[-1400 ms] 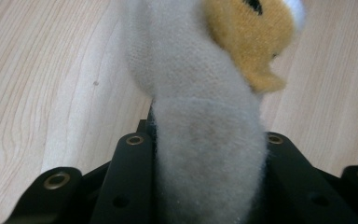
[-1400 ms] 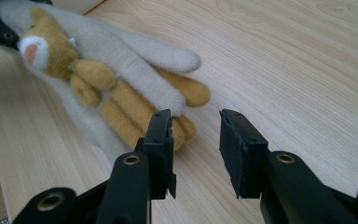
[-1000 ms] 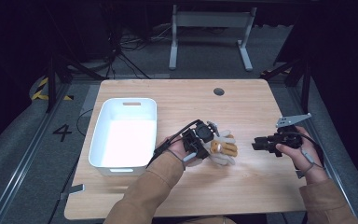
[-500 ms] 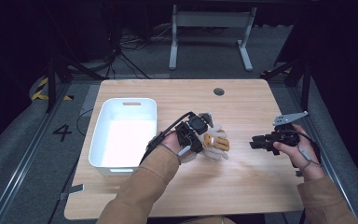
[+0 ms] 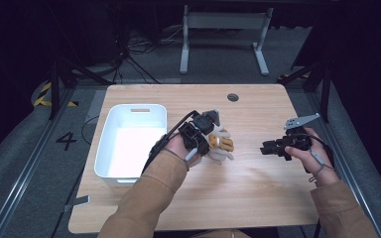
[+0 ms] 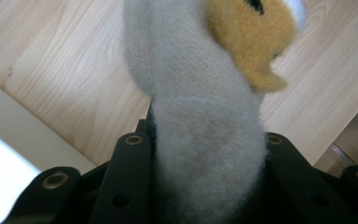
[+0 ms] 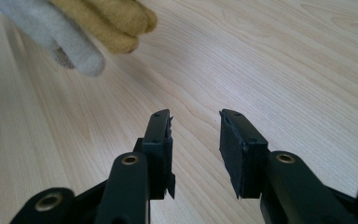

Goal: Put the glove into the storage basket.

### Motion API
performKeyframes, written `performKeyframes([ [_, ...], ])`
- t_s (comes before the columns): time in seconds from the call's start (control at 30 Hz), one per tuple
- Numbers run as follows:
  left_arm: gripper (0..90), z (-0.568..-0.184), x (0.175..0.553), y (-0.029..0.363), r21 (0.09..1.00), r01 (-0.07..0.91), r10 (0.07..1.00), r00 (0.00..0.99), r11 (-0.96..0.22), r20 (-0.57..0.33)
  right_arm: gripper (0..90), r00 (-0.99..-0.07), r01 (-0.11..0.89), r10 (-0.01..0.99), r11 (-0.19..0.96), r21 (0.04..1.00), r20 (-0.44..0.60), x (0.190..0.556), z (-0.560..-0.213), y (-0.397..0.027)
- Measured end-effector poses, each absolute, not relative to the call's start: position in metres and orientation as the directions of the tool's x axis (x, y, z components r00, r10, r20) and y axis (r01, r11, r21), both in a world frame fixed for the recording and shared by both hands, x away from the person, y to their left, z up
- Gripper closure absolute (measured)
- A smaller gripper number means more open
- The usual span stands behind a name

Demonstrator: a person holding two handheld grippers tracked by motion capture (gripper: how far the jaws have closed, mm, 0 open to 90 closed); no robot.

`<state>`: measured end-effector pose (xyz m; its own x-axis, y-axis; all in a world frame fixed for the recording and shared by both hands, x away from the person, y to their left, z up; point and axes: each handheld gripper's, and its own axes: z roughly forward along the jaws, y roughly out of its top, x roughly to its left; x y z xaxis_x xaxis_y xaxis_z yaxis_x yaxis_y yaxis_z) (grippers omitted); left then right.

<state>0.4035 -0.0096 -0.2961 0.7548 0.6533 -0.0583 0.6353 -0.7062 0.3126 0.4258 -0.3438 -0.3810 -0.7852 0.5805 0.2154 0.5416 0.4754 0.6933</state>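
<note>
Plush toy (image 5: 219, 145), grey-white with a tan-orange part, is seen near the middle of the wooden desk (image 5: 258, 198), just right of the white bin (image 5: 131, 141). It is clamped by the left gripper (image 5: 204, 144), which is held by the left hand (image 5: 178, 146); in the left gripper view the grey fabric (image 6: 200, 140) is pressed between the two black jaws, with the orange part (image 6: 251, 42) beyond them over the desk. Whether the toy is resting on the desk or is raised off it cannot be told. The right gripper (image 5: 267, 148) is held by the right hand (image 5: 305, 151) at the right of the desk, well apart from the toy and pointed left toward it. Its jaws are spread with nothing between them, bare wood being seen in the gap in the right gripper view (image 7: 196, 154).
</note>
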Motion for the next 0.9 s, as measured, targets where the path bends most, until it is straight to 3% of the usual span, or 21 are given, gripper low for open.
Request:
performKeyframes([
  [0.53,69.4,-0.277,0.409,0.02,0.303,0.78,0.807,0.588,-0.548,-0.055,65.1,-0.788,0.541,0.575,0.473,0.695,0.222,0.441,-0.38,-0.339],
  [0.9,69.2,-0.257,0.414,0.044,0.316,0.817,0.847,0.527,-0.482,-0.072,65.1,-0.785,0.546,0.578,0.473,0.691,0.225,0.442,-0.381,-0.338],
])
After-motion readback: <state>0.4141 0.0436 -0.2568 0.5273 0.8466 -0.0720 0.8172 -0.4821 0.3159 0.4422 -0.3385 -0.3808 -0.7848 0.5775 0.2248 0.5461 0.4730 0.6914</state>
